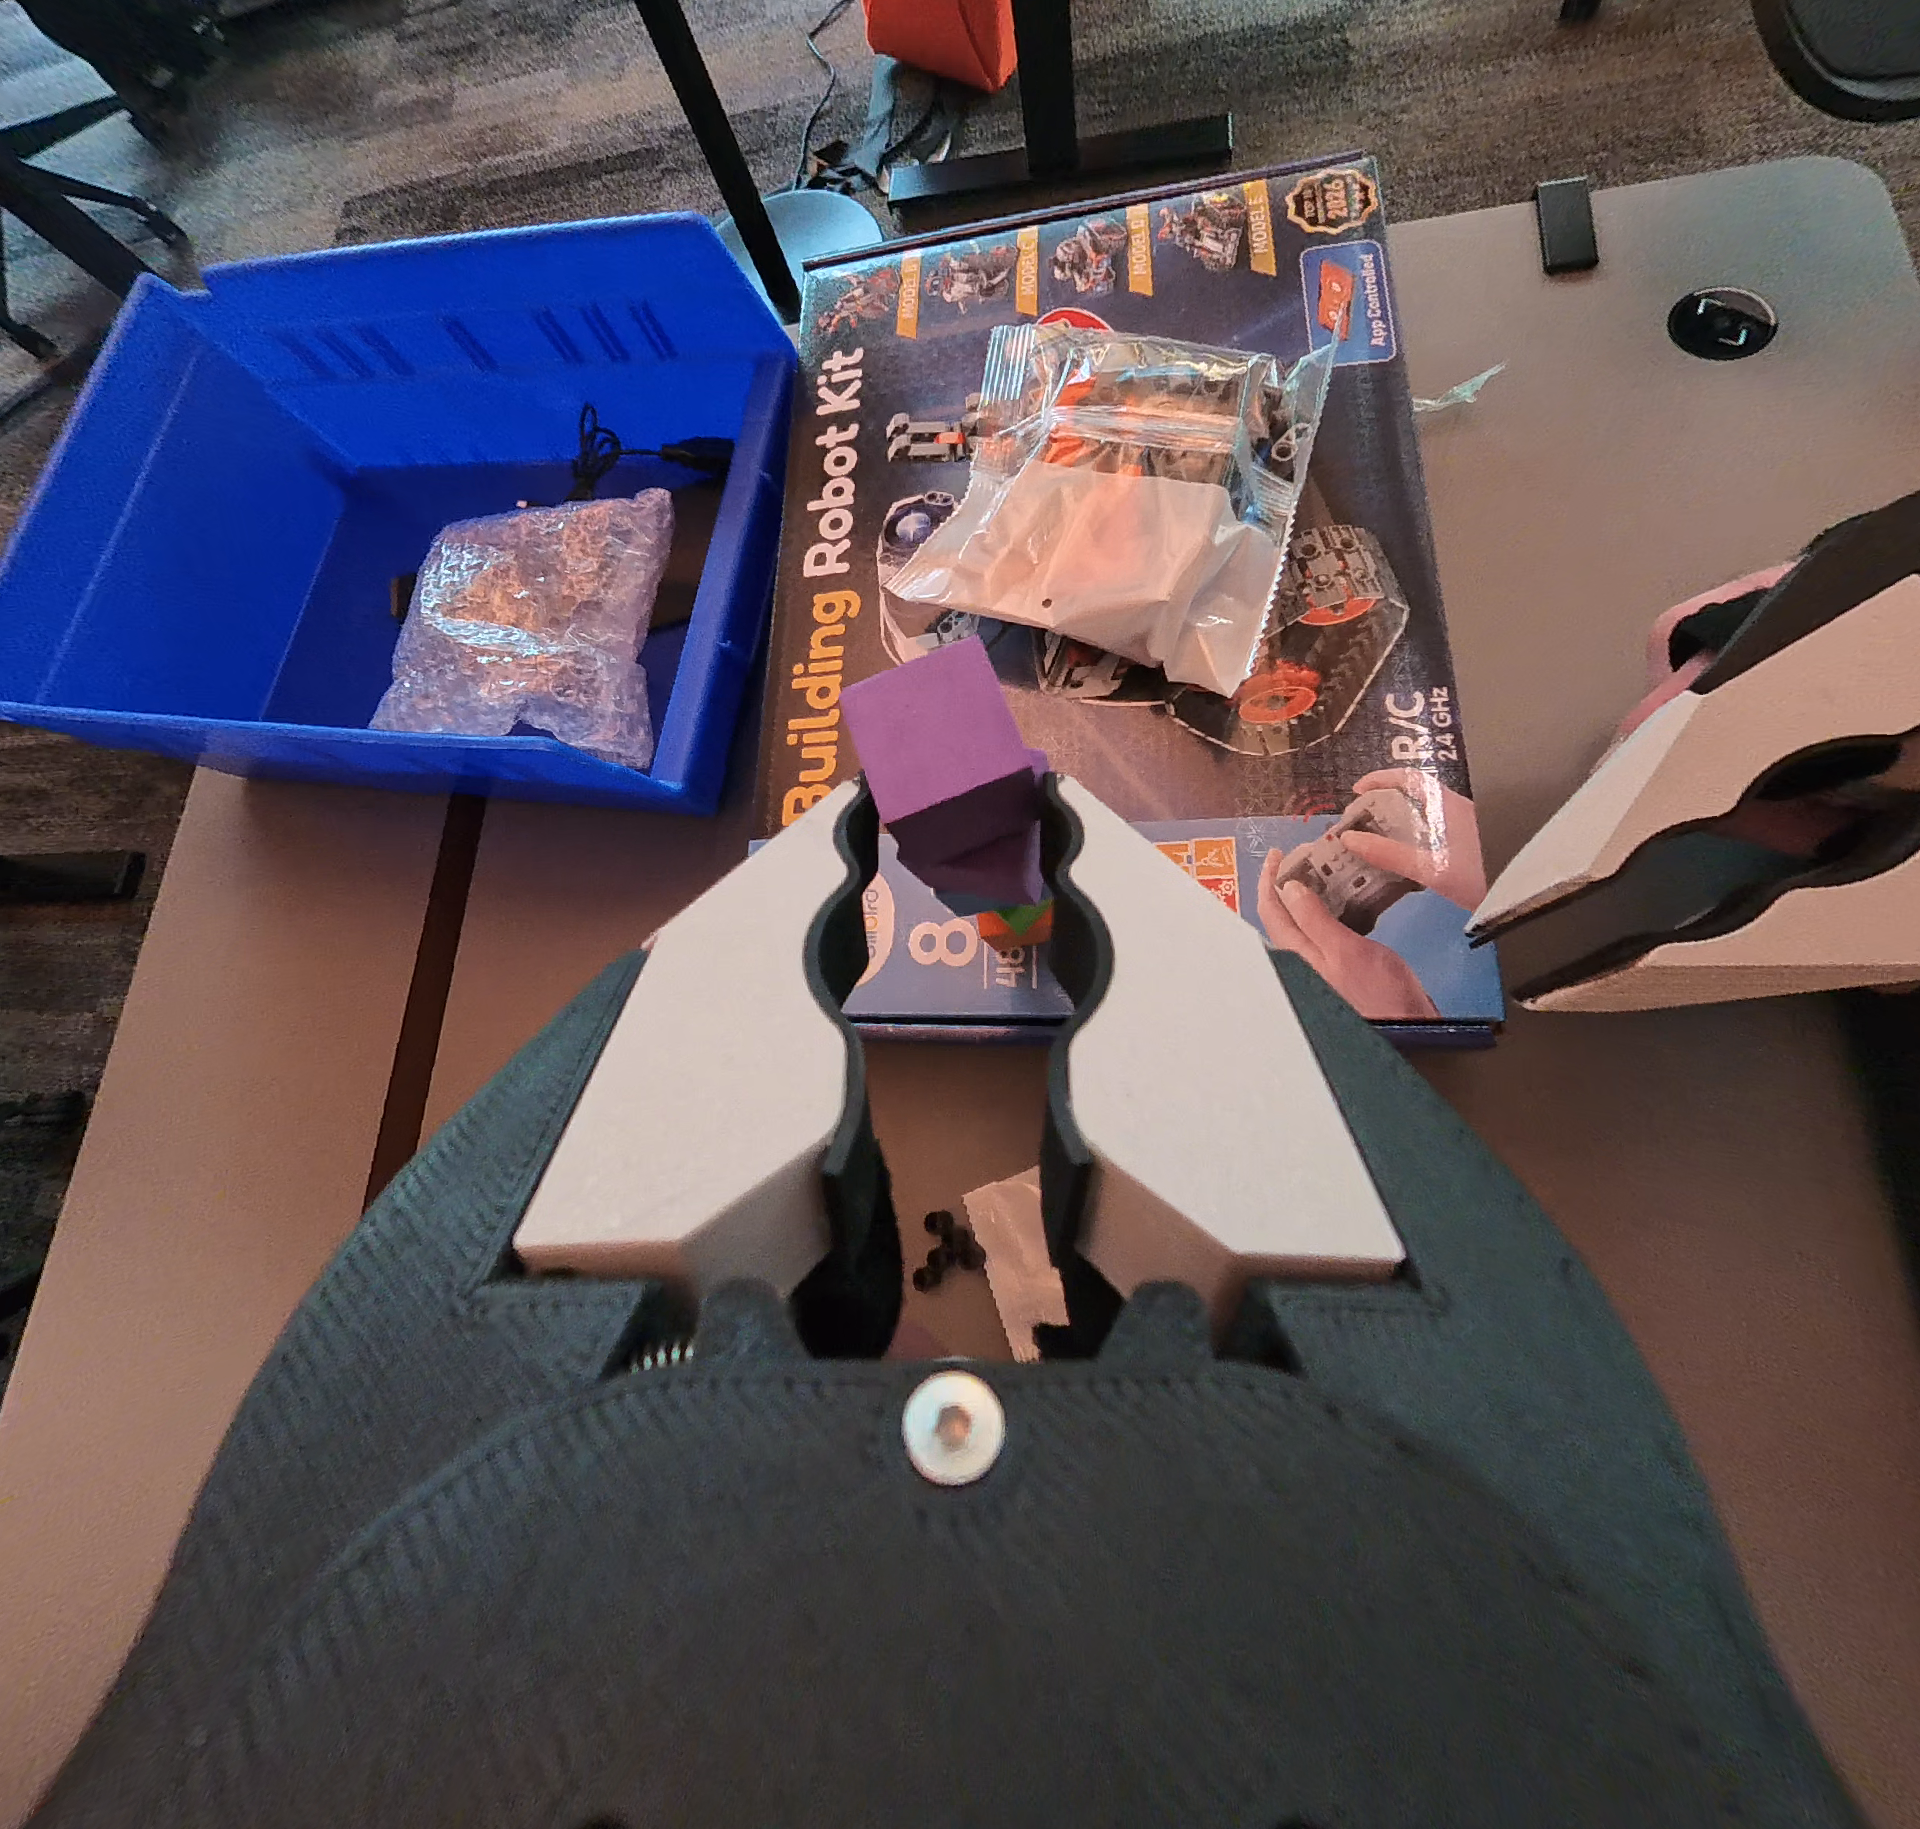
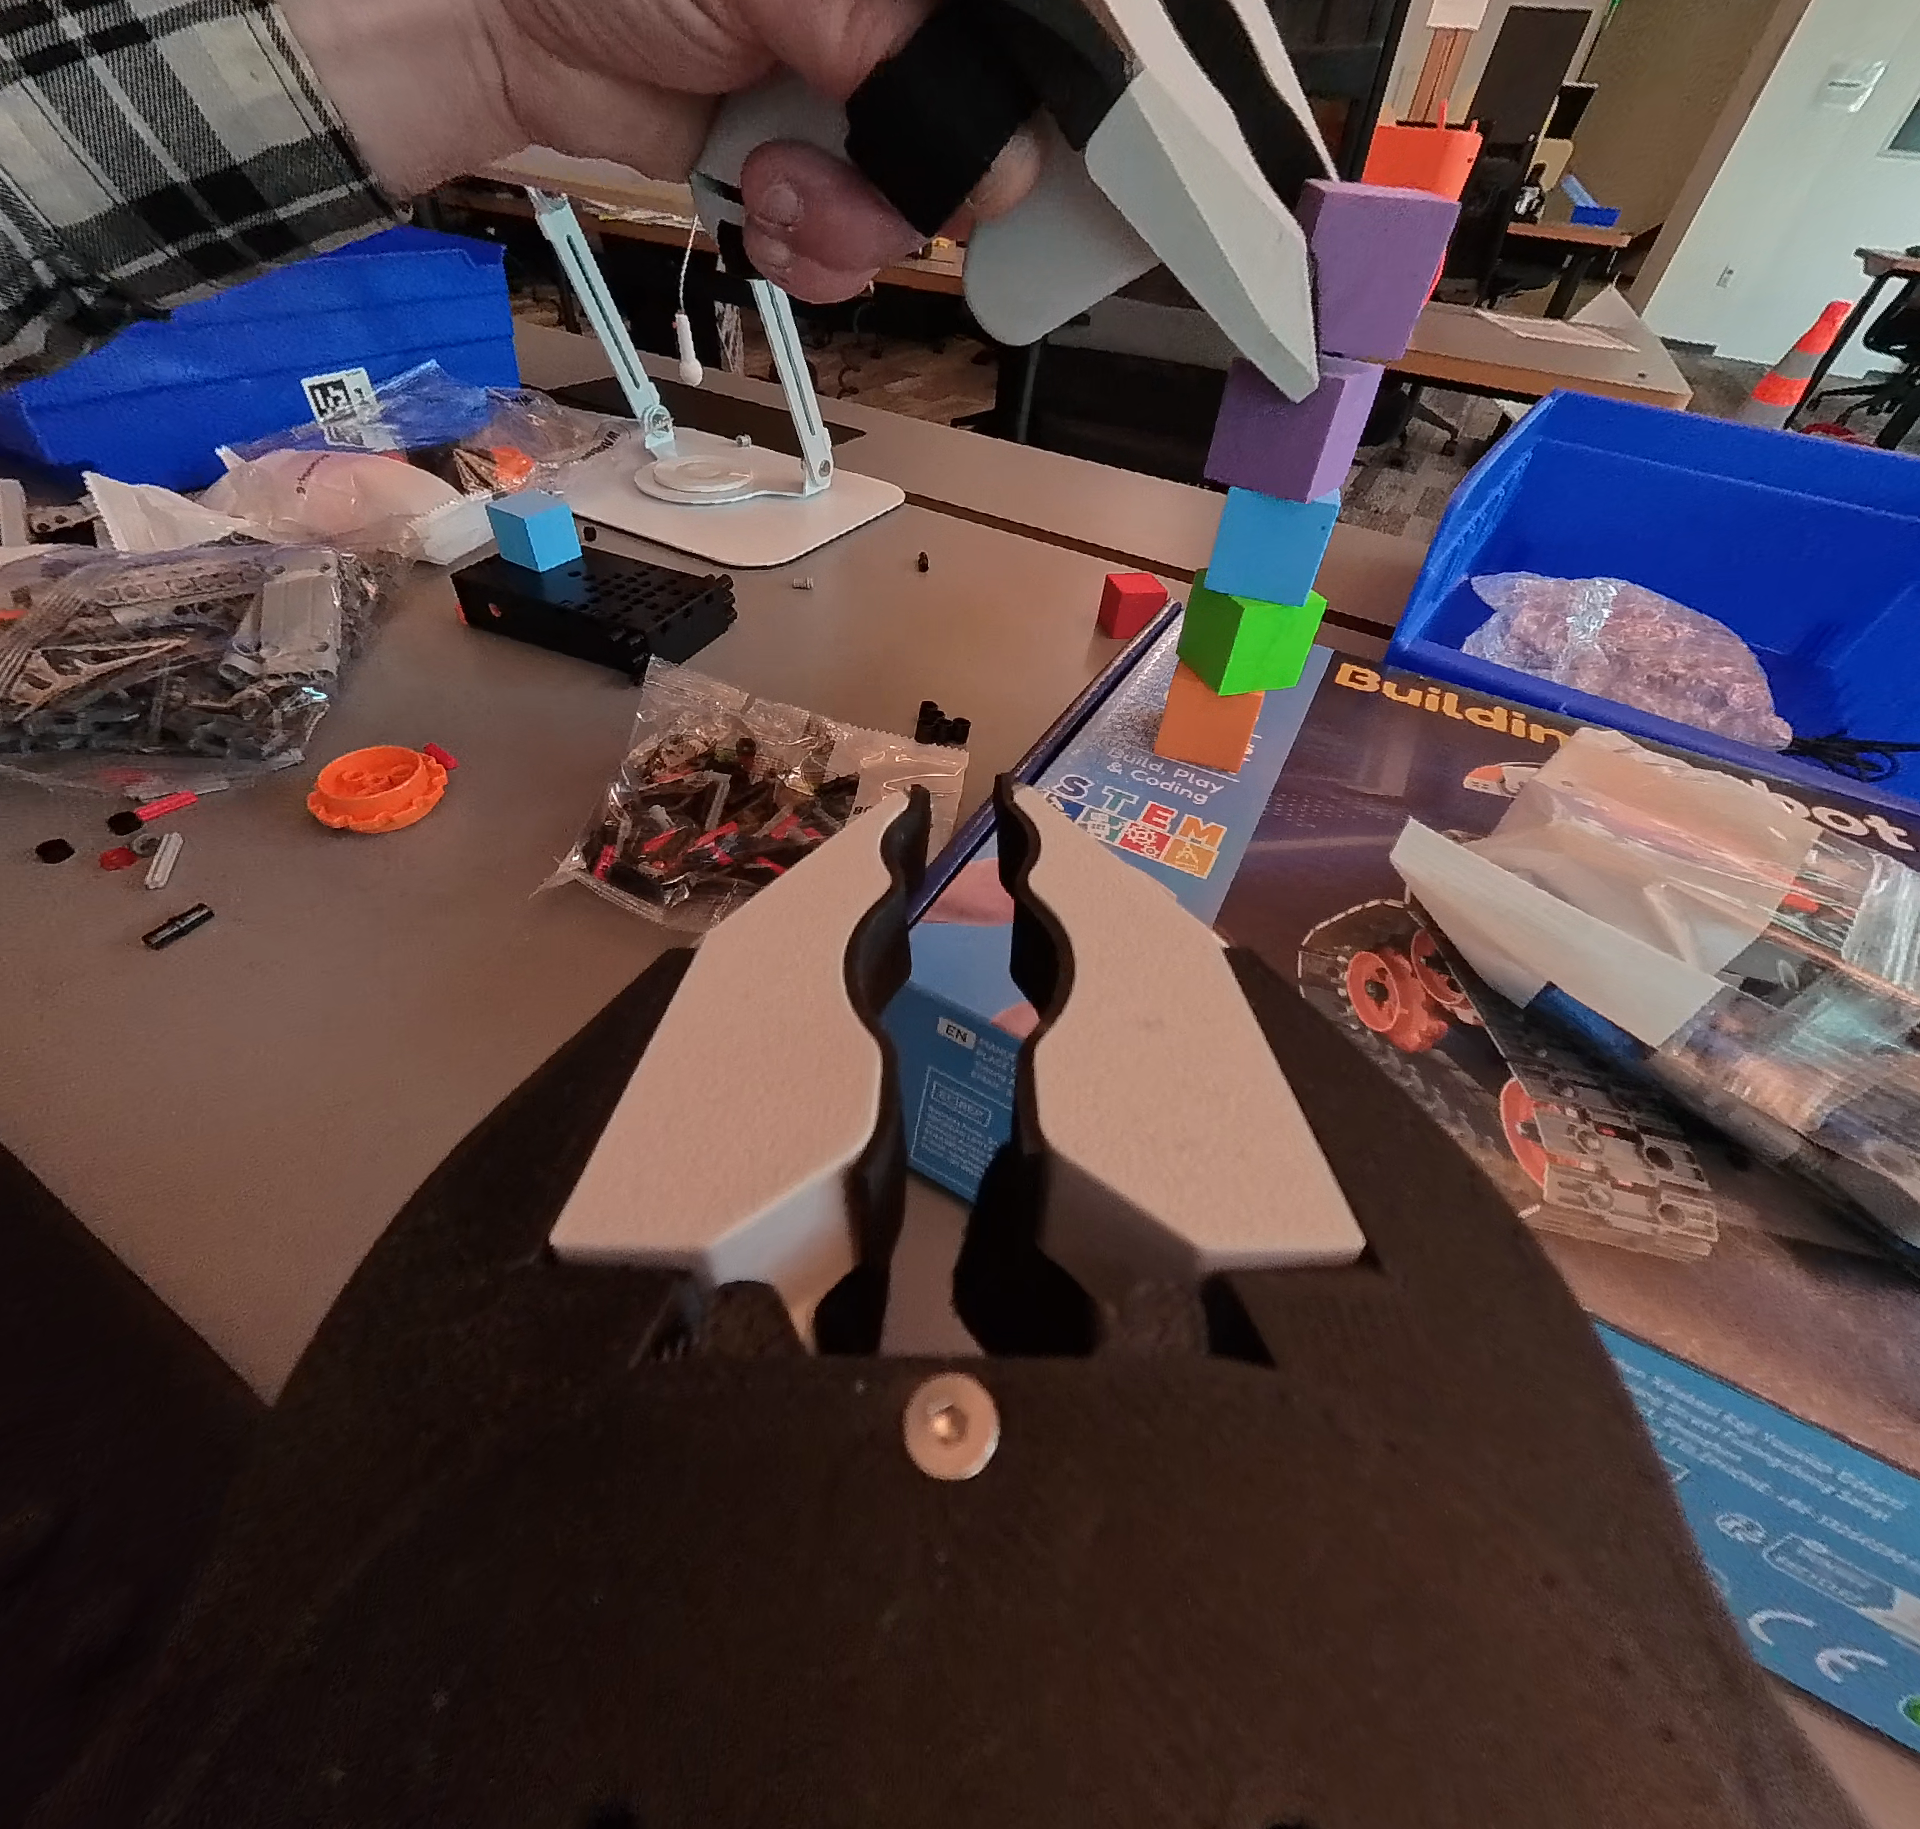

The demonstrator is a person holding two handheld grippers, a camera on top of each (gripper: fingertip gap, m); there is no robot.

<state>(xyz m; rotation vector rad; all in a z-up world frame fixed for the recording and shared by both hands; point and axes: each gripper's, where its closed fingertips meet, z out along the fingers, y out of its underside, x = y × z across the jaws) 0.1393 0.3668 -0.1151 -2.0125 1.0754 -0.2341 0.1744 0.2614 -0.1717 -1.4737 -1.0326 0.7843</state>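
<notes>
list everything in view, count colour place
cube tower: five, orange, green, blue, two purple, on kit box corner
kit box: one, dark blue, on table
blue cube: one, on black perforated block
red cube: one, table beside box
blue bins: two; the one beside the box holds bubble wrap
parts bags: several, clear, one on box, others on table
orange wheel: one, table
white stand: one, far table
left gripper: shut on top purple cube
right gripper: nearly closed, empty
hand: one, holding left gripper
</notes>
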